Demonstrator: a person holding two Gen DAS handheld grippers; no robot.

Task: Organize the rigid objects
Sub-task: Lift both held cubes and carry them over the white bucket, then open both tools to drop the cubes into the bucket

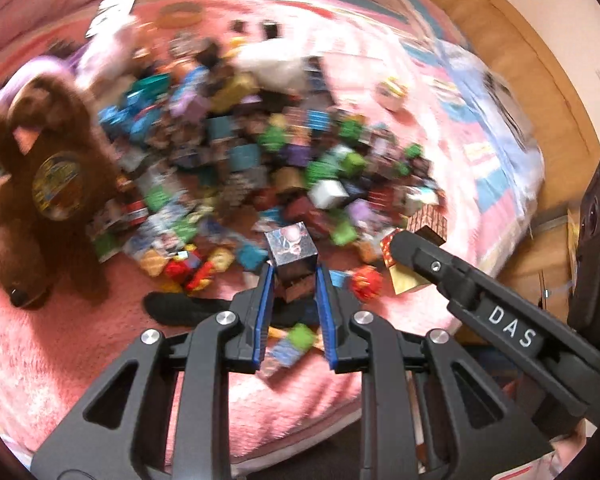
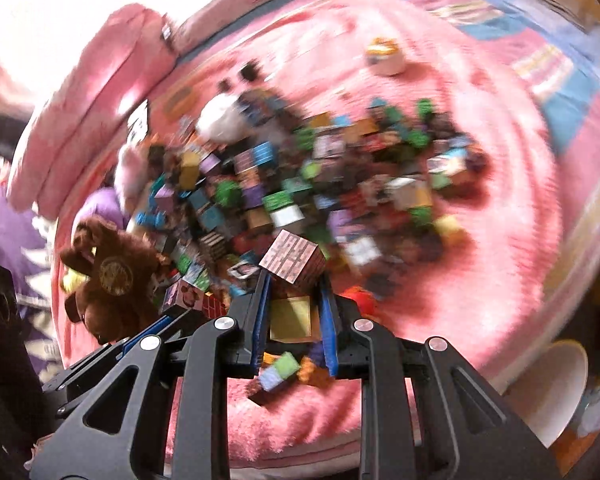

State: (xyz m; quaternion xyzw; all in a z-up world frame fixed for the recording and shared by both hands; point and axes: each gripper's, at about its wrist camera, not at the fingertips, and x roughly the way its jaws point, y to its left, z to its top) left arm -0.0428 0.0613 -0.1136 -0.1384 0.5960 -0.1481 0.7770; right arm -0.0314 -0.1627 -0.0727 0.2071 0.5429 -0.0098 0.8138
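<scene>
A: We are seeing, from the left wrist view, our left gripper (image 1: 293,276) closing its jaws on a grey cube (image 1: 292,254) at the near edge of the pile of printed cubes (image 1: 260,152). Only this view is showing the wooden floor (image 1: 512,60) beyond the pile and our right gripper (image 1: 404,245) coming in from the pile's right side.

B: The right wrist view is giving us what that one is not: our right gripper (image 2: 293,284) pinching a brick-patterned cube (image 2: 294,260), tilted with one corner up, also at the pile's near edge. A cube has no long axis for us to report.

A: The pile is lying on a pink fluffy blanket (image 1: 60,360), with a brown teddy bear (image 1: 40,184) just left of it.

B: Much of the pile is blurring for us.
</scene>
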